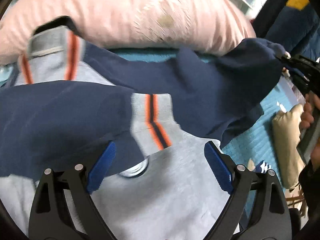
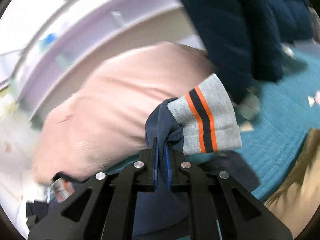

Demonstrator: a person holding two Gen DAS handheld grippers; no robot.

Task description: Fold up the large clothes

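Note:
A grey and navy sweatshirt (image 1: 170, 180) with orange and dark stripes lies spread on the teal bedcover (image 1: 248, 146). My left gripper (image 1: 160, 160) hangs open just above its grey body, blue pads wide apart with nothing between them. One navy sleeve (image 1: 230, 80) stretches up to the right, where my right gripper (image 1: 288, 64) pinches its end. In the right wrist view, my right gripper (image 2: 162, 150) is shut on the navy sleeve fabric (image 2: 164, 124) just behind the grey striped cuff (image 2: 208, 120), lifted off the bed.
A large pink pillow (image 1: 124, 14) lies across the head of the bed, pillow (image 2: 112, 104) against a lilac and white headboard (image 2: 84, 28). A beige cushion (image 1: 286, 136) sits at the right bed edge. A dark blue hanging garment (image 2: 240, 30) is at the upper right.

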